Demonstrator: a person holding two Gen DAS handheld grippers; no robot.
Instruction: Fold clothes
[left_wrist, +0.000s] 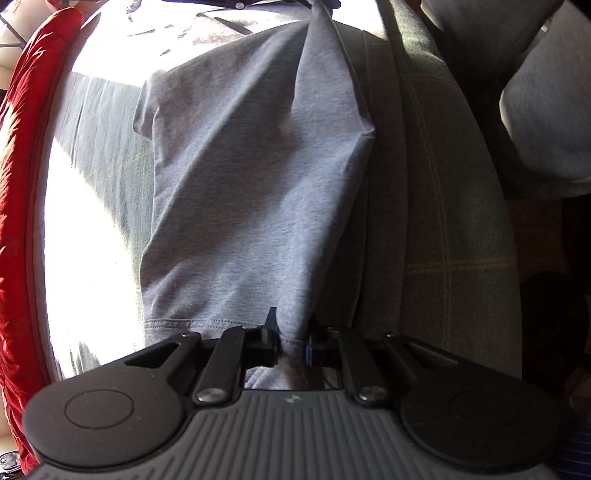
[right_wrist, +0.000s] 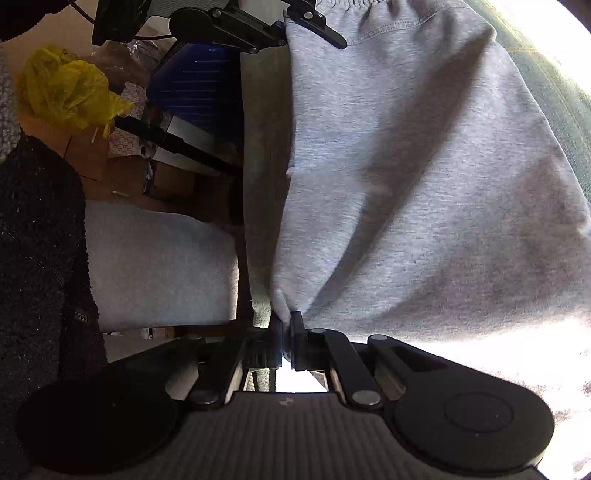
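A grey jersey garment (left_wrist: 251, 177) is stretched between both grippers above a green checked surface (left_wrist: 450, 229). My left gripper (left_wrist: 291, 341) is shut on its stitched hem, cloth bunched between the fingers. At the top of the left wrist view the garment's far end narrows to a point where the other gripper pinches it. In the right wrist view the same grey garment (right_wrist: 424, 177) fans out from my right gripper (right_wrist: 286, 325), which is shut on a small fold of its edge. The left gripper (right_wrist: 291, 22) shows at the top of that view, holding the hem.
A red quilted item (left_wrist: 26, 184) runs along the left edge. Grey-clad legs (left_wrist: 546, 122) of a person stand at the right. In the right wrist view I see a yellow plastic bag (right_wrist: 66, 88), a blue box (right_wrist: 199, 81), a dark knit cloth (right_wrist: 37, 258) and floor clutter.
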